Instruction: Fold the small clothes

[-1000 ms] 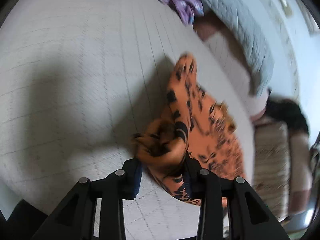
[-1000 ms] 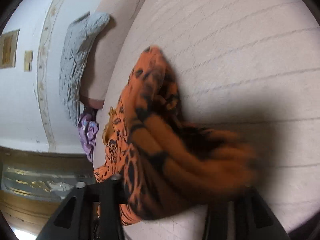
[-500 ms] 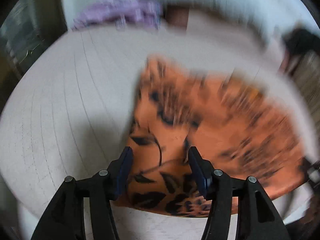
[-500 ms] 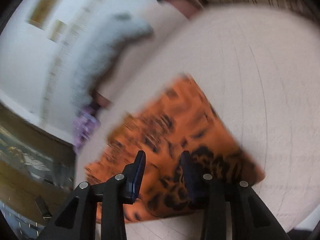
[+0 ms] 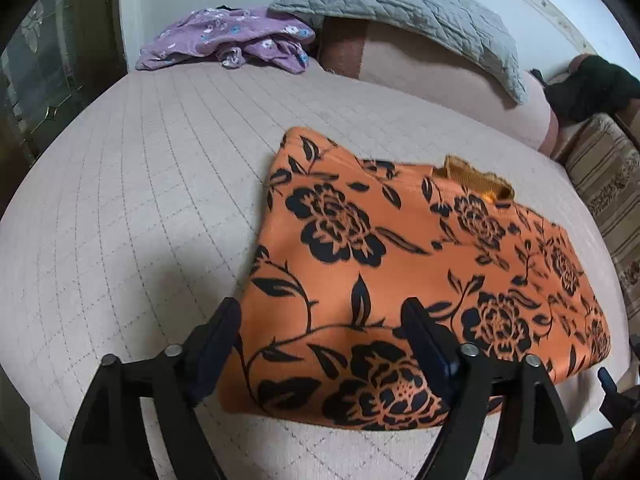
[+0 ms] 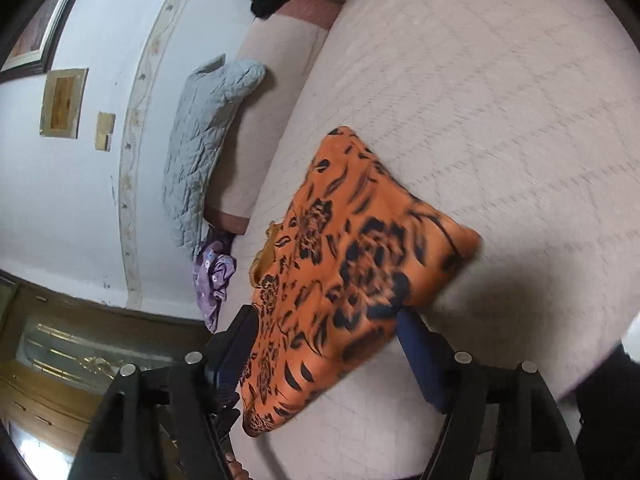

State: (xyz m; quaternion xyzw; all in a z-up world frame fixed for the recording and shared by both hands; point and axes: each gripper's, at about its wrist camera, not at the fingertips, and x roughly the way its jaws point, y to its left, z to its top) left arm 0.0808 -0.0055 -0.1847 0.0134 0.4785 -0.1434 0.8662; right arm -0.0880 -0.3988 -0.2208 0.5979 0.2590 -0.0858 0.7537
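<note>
Lying folded flat on the near part of a quilted bed (image 5: 140,184), an orange flowered garment (image 5: 400,248) rests between both claws. The left claw (image 5: 320,344) and right claw (image 6: 326,344) have just been opening and stand wide, gripping nothing. A purple garment (image 5: 224,36) sits far left.

Soft, even indoor light fills both views. A broad grey shadow falls on the quilted bed cover (image 5: 132,200) left of the left gripper's fingers (image 5: 224,332). The left view is sharp; the right view smears beyond its fingers. Fisheye bending curves everything, with black corners.
</note>
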